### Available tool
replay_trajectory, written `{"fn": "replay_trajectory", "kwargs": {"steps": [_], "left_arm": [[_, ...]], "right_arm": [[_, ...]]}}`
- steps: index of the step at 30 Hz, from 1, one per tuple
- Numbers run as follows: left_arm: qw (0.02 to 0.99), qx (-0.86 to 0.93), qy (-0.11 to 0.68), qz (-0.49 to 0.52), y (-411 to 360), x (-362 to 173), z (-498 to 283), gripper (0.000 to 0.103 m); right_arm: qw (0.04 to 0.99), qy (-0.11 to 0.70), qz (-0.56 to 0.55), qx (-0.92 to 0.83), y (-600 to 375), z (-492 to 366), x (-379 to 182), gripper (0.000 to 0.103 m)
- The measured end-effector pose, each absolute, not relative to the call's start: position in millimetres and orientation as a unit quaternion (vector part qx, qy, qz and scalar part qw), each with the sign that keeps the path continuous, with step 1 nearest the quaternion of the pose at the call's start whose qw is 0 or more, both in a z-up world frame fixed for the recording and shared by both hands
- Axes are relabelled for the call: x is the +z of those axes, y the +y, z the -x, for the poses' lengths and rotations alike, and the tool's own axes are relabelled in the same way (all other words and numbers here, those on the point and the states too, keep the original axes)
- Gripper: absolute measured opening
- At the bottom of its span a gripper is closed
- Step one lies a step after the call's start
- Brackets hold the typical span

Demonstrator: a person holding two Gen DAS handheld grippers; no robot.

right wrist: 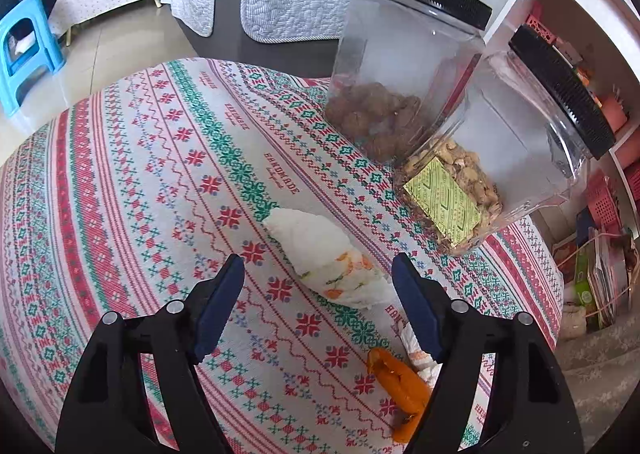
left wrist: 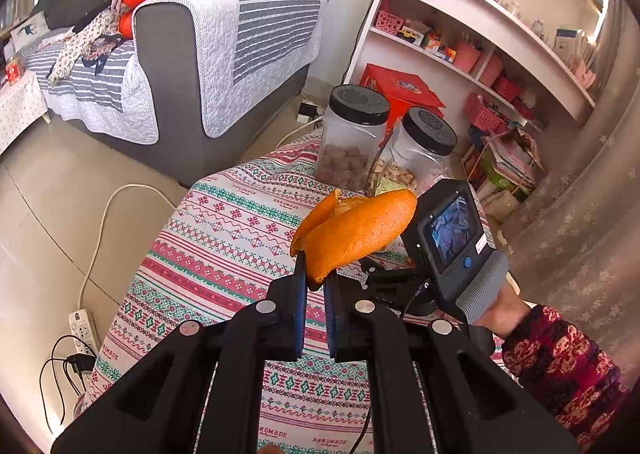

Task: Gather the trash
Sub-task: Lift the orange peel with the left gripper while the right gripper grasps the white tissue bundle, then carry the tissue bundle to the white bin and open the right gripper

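The left tool [left wrist: 316, 286] is closed tight on a large orange peel [left wrist: 356, 232], pinching its lower edge so the peel stands up above the blue pads, lifted clear of the table [left wrist: 224, 238]. Behind the peel, the right tool's camera body and grey handle show in the left wrist view, held by a hand [left wrist: 506, 312] in a red patterned sleeve.

The right tool [right wrist: 318, 266] points down at the patterned cloth, its jaws standing partly open with nothing pinched. A crumpled napkin [right wrist: 324, 258] lies on the table between and just ahead of the fingertips, near the right pad (touching or not, I cannot tell). A smaller peel [right wrist: 402, 386] lies closer in, just beside the right finger, with a scrap of printed paper [right wrist: 418, 350] next to it.

Two clear jars with black lids stand at the far side of the table: a nut jar [right wrist: 404, 66] and a peanut jar [right wrist: 504, 158], side by side.
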State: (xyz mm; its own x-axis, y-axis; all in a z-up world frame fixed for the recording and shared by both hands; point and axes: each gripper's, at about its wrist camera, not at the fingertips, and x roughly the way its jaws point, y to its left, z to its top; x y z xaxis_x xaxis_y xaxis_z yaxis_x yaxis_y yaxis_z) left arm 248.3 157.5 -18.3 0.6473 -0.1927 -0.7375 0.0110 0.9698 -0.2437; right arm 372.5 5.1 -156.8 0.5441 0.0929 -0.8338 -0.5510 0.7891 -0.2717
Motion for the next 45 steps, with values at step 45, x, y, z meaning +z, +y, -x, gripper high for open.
{"fn": "replay_trajectory", "kwargs": {"steps": [45], "left_arm": [[0.891,-0.040,0.400,0.208,182.6,-3.1,-228.6,0.008]], "right_arm": [[0.942,0.316,0.084,0.078,-29.4,-240.0,-34.1,0.042]]}}
